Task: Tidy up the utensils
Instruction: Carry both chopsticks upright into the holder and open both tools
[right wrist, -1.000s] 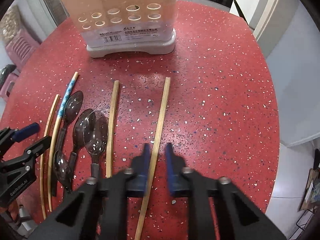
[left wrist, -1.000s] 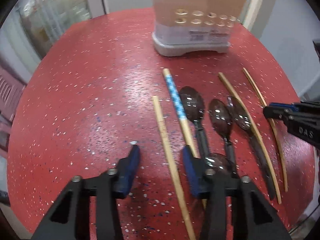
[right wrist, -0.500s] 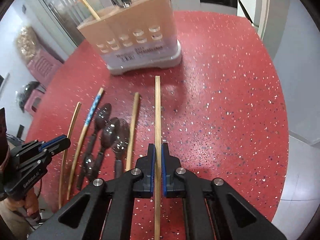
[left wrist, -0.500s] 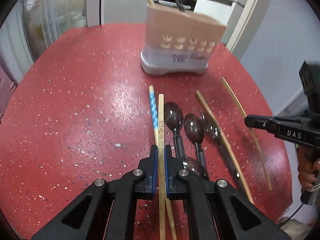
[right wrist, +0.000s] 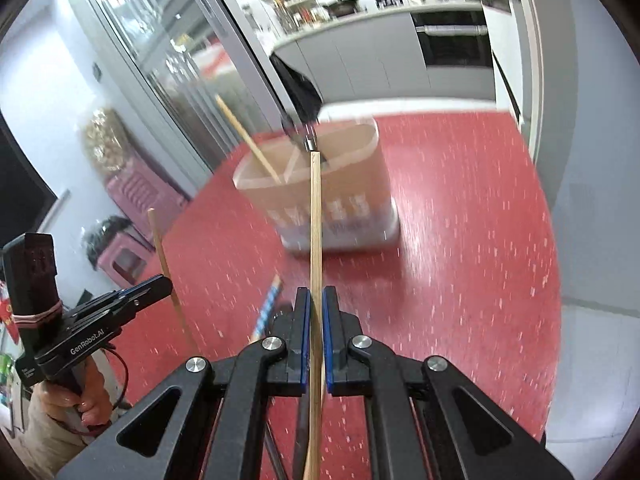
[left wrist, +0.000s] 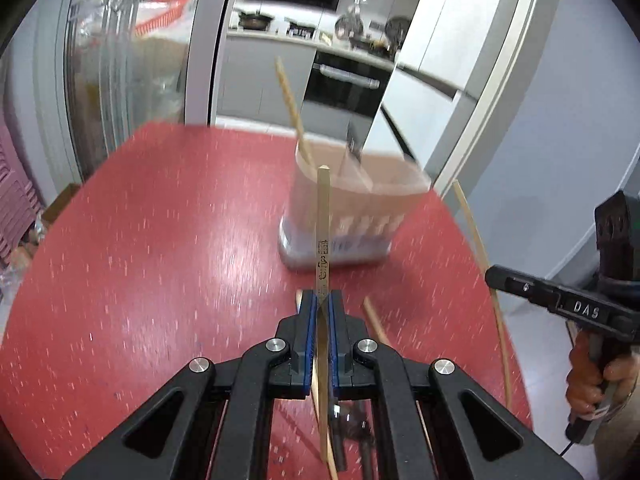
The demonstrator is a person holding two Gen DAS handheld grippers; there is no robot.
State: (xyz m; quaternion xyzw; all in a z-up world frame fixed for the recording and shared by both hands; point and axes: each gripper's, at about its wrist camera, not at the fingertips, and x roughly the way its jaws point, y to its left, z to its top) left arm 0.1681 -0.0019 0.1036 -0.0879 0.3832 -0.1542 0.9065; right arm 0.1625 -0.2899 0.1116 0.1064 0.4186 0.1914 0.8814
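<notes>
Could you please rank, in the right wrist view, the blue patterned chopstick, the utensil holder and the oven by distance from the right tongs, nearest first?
1. Blue patterned chopstick, lying on the red table just left of the right tongs.
2. Utensil holder, standing farther ahead on the table.
3. Oven, built into the kitchen units far behind, upper right.

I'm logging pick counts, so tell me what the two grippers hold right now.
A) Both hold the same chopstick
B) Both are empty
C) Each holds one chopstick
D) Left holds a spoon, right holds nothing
C: the left gripper is clamped on its own chopstick, and the right gripper on another chopstick, both lifted toward the holder.
</notes>
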